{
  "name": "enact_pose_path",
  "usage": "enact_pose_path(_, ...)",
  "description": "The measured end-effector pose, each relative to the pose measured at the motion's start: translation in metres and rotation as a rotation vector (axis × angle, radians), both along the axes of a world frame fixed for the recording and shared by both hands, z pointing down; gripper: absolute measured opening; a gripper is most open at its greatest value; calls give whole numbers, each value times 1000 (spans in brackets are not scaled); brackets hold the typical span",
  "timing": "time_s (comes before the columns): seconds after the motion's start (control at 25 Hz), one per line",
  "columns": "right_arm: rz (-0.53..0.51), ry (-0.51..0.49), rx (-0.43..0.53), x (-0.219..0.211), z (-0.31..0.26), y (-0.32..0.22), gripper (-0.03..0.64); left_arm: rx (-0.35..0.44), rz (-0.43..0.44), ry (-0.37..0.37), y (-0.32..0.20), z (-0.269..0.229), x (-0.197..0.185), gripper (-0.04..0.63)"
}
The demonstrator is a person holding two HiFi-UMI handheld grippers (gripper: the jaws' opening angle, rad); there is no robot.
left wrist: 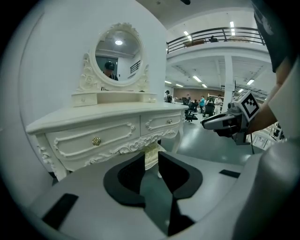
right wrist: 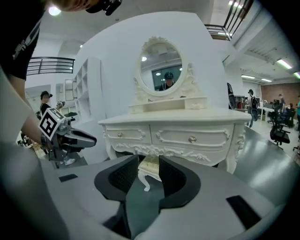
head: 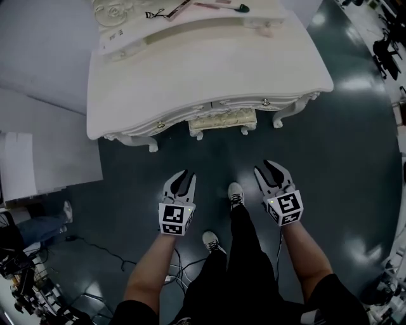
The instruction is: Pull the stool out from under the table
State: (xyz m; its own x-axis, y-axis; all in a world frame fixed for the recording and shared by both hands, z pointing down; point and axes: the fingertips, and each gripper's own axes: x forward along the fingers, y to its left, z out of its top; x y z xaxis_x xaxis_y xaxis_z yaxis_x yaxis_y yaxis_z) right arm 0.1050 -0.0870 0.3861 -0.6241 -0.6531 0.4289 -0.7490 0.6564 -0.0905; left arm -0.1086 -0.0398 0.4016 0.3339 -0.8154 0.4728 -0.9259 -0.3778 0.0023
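Observation:
A cream cushioned stool [head: 222,119] stands tucked under the front edge of the white ornate dressing table [head: 209,70], with only its front rim and two legs showing. Both grippers hover over the dark floor, short of the table and pointing at it. My left gripper [head: 187,175] stands open with a narrow gap and nothing between the jaws; along them the stool [left wrist: 151,155] appears under the drawers. My right gripper [head: 273,166] is open a little wider and also empty, and the stool [right wrist: 150,165] sits framed between its jaws. Neither gripper touches the stool.
The table carries an oval mirror [right wrist: 161,65] and small items [head: 158,13] on top. White panels [head: 22,165] stand at the left, and cables [head: 95,247] lie on the floor. The person's shoes [head: 236,193] are between the grippers. Office chairs [right wrist: 279,133] stand far right.

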Motion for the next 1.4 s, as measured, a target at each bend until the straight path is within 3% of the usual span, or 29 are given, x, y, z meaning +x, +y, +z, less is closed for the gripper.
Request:
enact_pose_path(0.12, 14, 32, -39, 3, 61, -31, 167, -44, -17, -15, -28, 57, -7, 126)
enact_pose_path(0.32, 51, 98, -78, 16, 165, -86, 187, -112, -45, -35, -74, 158, -17, 158)
enact_pose_path(0.76, 113, 189, -107, 39, 333, -183, 242, -113, -141, -62, -159, 316, -55, 217)
enact_pose_path(1.04, 98, 203, -80, 40, 395, -226, 278, -100, -166, -83, -197, 383, -72, 276)
enact_pose_path(1.4, 48, 201, 39, 28, 425, -252, 285, -27, -153, -87, -232, 425, -74, 279)
